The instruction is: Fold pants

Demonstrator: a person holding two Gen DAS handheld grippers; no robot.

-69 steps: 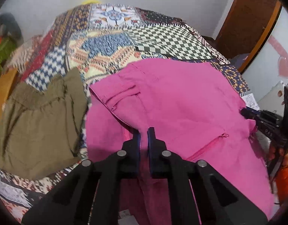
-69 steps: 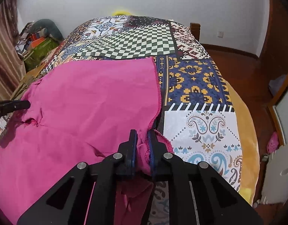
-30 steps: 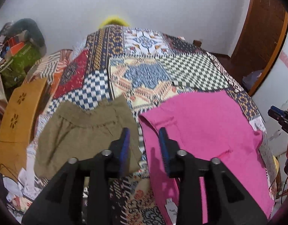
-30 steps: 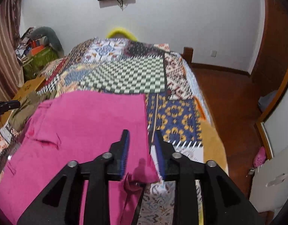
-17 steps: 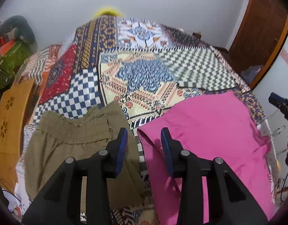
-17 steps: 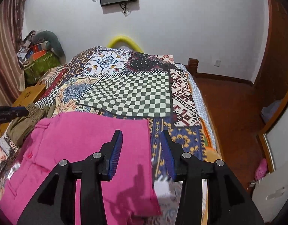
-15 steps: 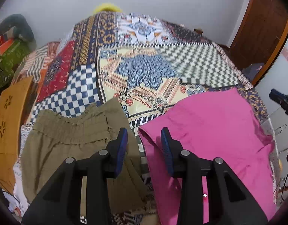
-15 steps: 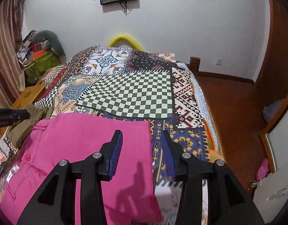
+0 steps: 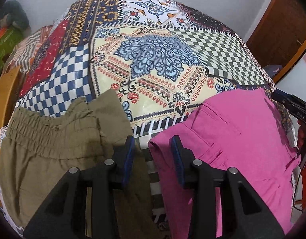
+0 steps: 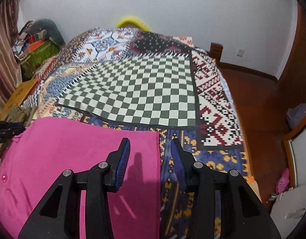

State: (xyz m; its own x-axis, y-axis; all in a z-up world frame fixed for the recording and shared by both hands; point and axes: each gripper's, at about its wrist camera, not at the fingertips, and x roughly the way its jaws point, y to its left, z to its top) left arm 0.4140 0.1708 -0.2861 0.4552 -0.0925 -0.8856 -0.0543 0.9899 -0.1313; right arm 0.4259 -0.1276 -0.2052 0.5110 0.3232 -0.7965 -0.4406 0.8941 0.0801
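Observation:
The pink pants [image 9: 232, 149] lie folded flat on the patchwork bedspread [image 9: 157, 63], waistband corner toward the left gripper. My left gripper [image 9: 153, 145] is open and empty, above the gap between the pink pants and the olive pants [image 9: 53, 145]. My right gripper [image 10: 150, 149] is open and empty above the far right corner of the pink pants [image 10: 73, 159]. The other gripper's tip shows at the right edge of the left wrist view [image 9: 292, 105] and the left edge of the right wrist view [image 10: 7, 130].
Olive pants with an elastic waistband lie left of the pink pants. A wooden board [image 9: 3, 99] and piled clutter [image 10: 37, 43] stand at the bed's left side. The wooden floor [image 10: 258, 103] and a door lie to the right. A white wall stands behind the bed.
Both grippers have let go of the pink pants and opened. They rose and drew back, then dipped toward the folded pants, which now lie flat.

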